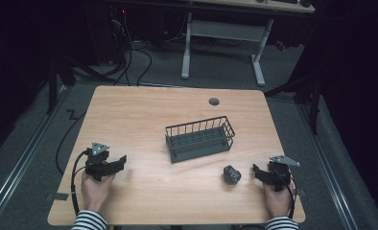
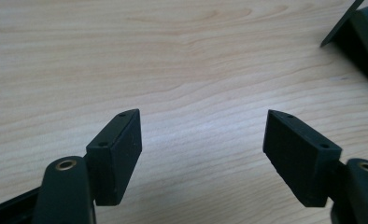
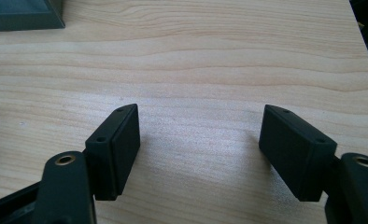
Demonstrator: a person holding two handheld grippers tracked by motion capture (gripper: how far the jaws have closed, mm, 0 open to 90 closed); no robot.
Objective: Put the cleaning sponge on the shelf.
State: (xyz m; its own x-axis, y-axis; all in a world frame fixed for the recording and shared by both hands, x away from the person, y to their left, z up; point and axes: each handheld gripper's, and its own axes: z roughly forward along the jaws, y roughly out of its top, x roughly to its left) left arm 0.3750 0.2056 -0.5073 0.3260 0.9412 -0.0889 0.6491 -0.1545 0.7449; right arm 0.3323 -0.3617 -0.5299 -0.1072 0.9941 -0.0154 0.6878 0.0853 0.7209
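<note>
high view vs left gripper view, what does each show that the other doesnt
The high view alone takes in the whole table, the dark wire basket at its middle, the small black-and-white ball by the right claw, both hands and the floor beyond. The left gripper view alone gives a close look at the left claw: jaws wide apart, nothing between them, bare wood below. Both show the wooden tabletop and that left claw.

Basket [image 1: 200, 139] mid-table [image 1: 144, 110], ball [image 1: 231, 175] in front of it to the right, just left of right gripper [image 1: 256, 171]
</note>
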